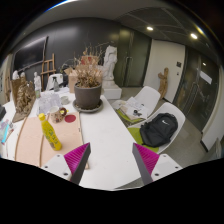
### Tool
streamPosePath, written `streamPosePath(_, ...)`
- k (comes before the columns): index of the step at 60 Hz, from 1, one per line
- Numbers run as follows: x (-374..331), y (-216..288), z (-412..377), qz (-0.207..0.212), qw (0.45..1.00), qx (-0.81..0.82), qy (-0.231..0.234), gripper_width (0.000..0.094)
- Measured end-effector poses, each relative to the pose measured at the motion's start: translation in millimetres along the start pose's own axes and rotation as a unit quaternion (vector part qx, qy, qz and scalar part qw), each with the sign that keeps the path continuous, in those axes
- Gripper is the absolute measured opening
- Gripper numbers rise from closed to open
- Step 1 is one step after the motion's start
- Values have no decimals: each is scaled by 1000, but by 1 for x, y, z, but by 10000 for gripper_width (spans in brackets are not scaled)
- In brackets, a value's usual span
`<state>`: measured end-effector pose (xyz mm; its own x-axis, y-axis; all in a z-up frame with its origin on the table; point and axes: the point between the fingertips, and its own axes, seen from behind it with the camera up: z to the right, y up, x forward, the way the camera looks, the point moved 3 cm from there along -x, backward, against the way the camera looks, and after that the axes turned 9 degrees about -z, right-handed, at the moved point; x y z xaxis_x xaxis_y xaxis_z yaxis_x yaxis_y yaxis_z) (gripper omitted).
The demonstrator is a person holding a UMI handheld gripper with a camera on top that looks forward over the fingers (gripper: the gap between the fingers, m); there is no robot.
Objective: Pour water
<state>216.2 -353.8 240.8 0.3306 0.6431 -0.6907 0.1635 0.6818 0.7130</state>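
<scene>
The gripper [112, 160] is hovering above a long white table [108, 135], and its two fingers are standing wide apart with nothing between them. Only the tips are showing: the left pad [79, 156] is looking purple and dark, the right pad [148, 158] is showing clear magenta.

Beyond the left finger a yellow bottle [49, 132] is lying tilted on a pale wooden board [30, 140], well apart from the fingers. Behind it some clear glass or plastic vessels [47, 102] are standing close together; I cannot tell which of them is holding water, or how many there are. A small red lid-like thing [70, 118] is lying near them, too small to name surely.

Further along the table a dark pot with dry plants [88, 88] is standing. At the right side of the table, a black backpack [158, 130] is resting on a white chair [172, 113]. The objects at the far left end are crowded and hard to make out.
</scene>
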Motion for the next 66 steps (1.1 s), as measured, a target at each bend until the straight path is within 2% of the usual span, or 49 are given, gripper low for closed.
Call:
streamPosePath(9,-5,-10,-19,3,1000,-4,0,862)
streamPosePath(15,-15,-29,-60,6,1000,-16,4,865)
streamPosePath(29,4,-54,-154,15,998,-31,53,864)
streamPosePath(50,97,-30,-262,73,990,-40,115,861)
streamPosePath(59,144,-28,-285,67,989,-48,121,860)
streamPosePath(66,171,-24,-298,61,988,-51,133,770)
